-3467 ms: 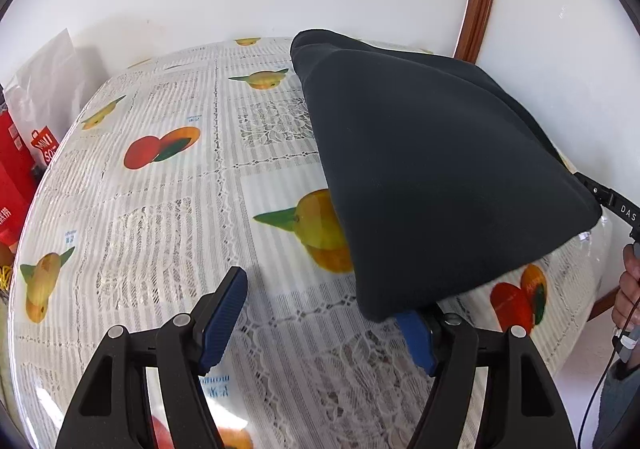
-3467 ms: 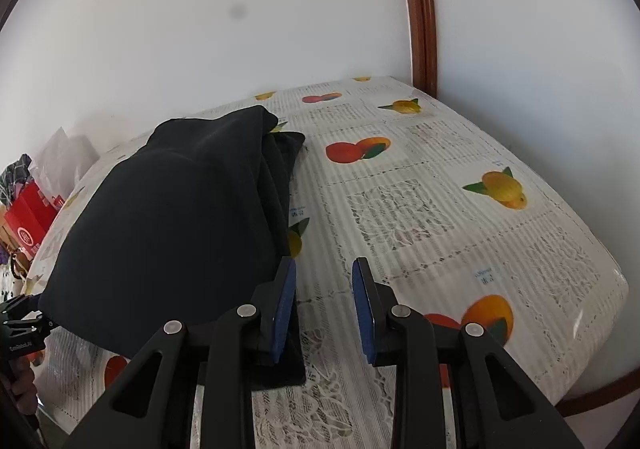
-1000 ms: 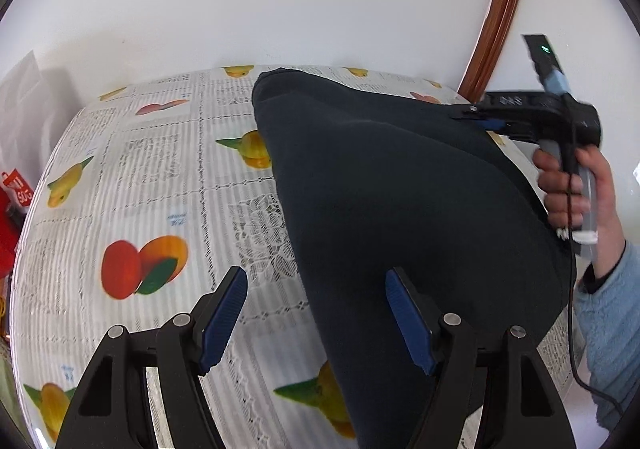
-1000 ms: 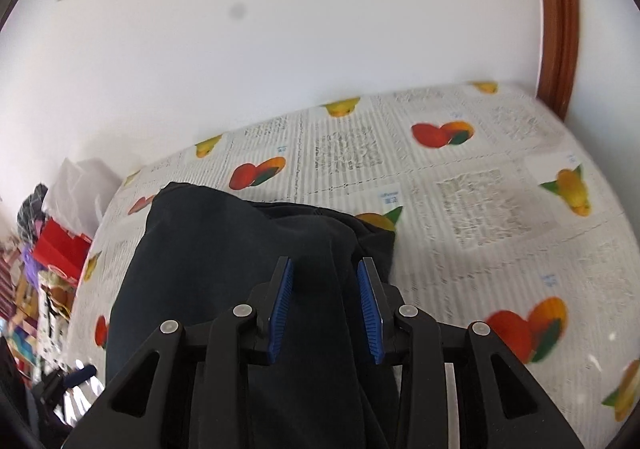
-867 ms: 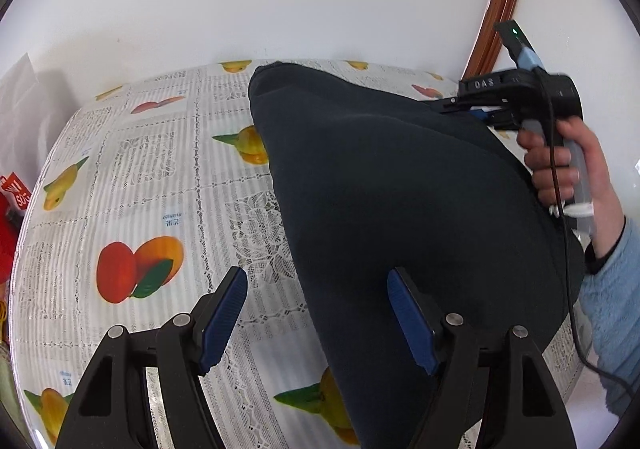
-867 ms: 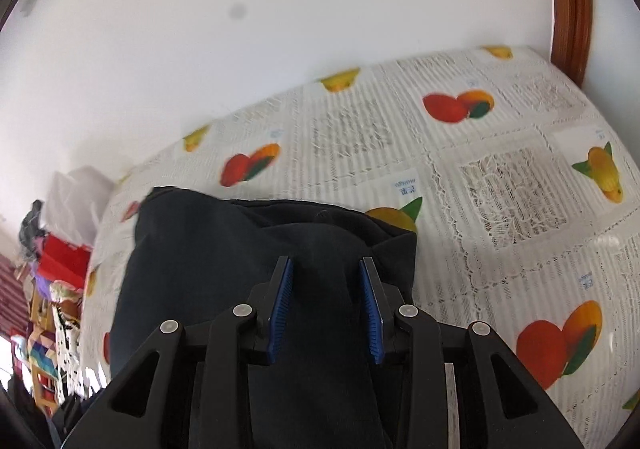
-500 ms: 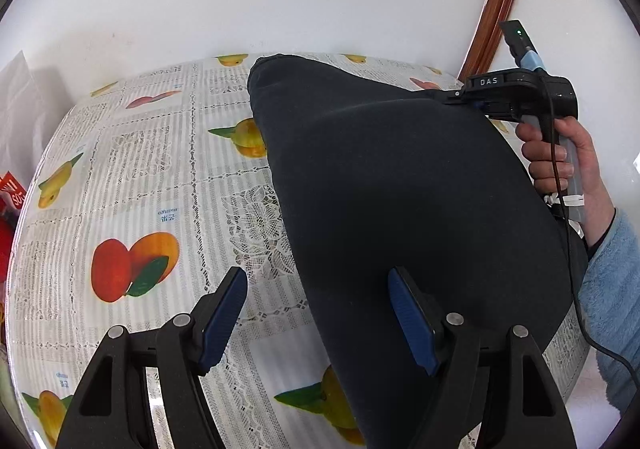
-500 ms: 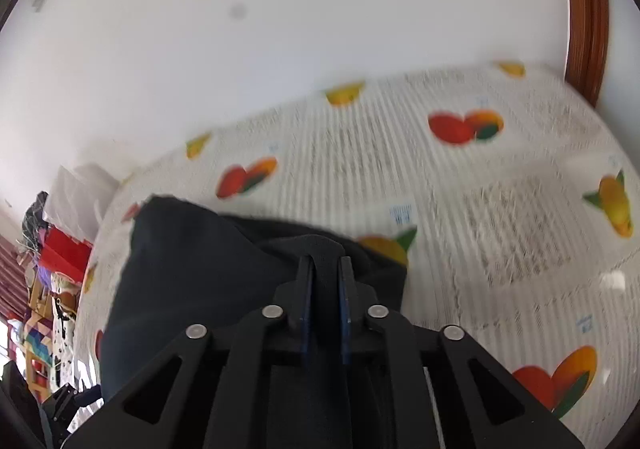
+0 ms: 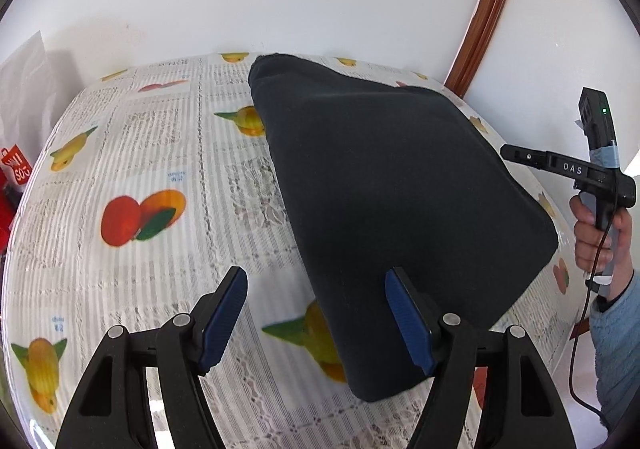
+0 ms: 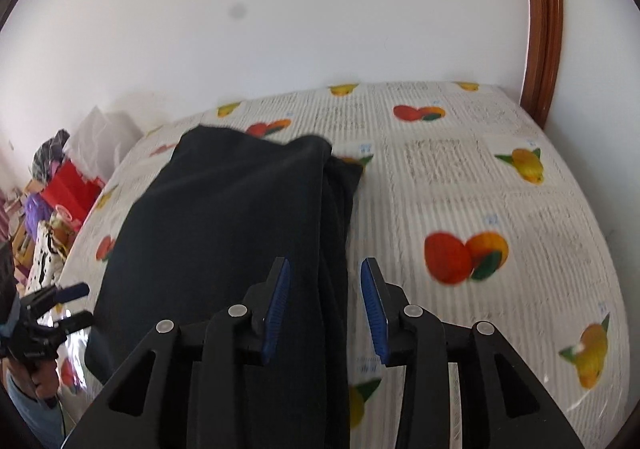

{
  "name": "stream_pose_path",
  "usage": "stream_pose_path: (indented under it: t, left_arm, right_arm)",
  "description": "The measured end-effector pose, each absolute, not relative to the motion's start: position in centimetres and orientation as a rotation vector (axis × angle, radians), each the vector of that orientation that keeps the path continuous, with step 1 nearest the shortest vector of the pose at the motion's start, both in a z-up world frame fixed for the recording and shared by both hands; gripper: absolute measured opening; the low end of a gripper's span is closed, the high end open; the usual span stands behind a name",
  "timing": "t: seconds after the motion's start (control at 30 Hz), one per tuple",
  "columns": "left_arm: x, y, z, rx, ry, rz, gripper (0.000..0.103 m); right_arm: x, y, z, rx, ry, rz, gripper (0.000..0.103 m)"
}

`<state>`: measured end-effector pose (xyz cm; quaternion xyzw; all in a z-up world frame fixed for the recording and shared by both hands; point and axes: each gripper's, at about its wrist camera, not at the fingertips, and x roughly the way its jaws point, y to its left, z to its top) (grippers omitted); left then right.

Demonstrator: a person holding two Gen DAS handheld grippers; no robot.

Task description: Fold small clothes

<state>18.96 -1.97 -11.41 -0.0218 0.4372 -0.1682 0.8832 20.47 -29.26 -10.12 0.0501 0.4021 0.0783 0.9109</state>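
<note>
A fruit-patterned tablecloth (image 9: 132,153) covers the table against a white wall, and the dark garment (image 9: 392,201) lies on it folded into a thick pad. The left gripper (image 9: 316,313) stands wide open over the garment's near edge, while the right gripper (image 10: 325,305) has just been opening, its jaws parted and gripping nothing above the stacked side edge. The fold looks laid down and released; the next move probably calls for smoothing or one further fold.

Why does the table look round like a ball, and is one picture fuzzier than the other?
Both views are fisheye, so the fruit-print tablecloth bulges and the door frame bends. The left wrist view is sharp, the dark garment and print crisp. The right wrist view is smeared, its fruit prints streaked, with glare at the table's near left edge.
</note>
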Motion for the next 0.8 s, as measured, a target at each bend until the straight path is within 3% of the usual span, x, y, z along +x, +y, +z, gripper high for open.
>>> stream_pose_path:
  t: [0.07, 0.17, 0.3, 0.47, 0.67, 0.8]
  left_arm:
    - [19.0, -2.2, -11.9, -0.04, 0.918, -0.343, 0.07]
    - [19.0, -2.4, -12.4, -0.041, 0.942, -0.32, 0.072]
    - [18.6, -2.3, -12.2, -0.031, 0.94, -0.31, 0.072]
    - [17.7, -2.2, -12.0, -0.033, 0.944, -0.304, 0.071]
    - [16.5, -1.8, -11.8, -0.028, 0.934, -0.302, 0.07]
    - [15.4, -1.6, -11.5, -0.016, 0.919, -0.297, 0.07]
  right_arm:
    - [20.3, -29.0, -11.1, 0.118, 0.844, 0.174, 0.036]
    - [20.2, -28.5, -11.7, 0.097, 0.818, 0.191, 0.002]
    - [19.0, -30.6, -10.6, 0.2, 0.704, 0.229, 0.002]
    - [20.2, -31.3, -12.5, 0.266, 0.801, 0.183, 0.003]
    - [18.1, -30.1, -13.4, 0.051, 0.892, 0.0, 0.003]
    - [14.5, -31.1, -12.8, 0.016, 0.85, -0.047, 0.005]
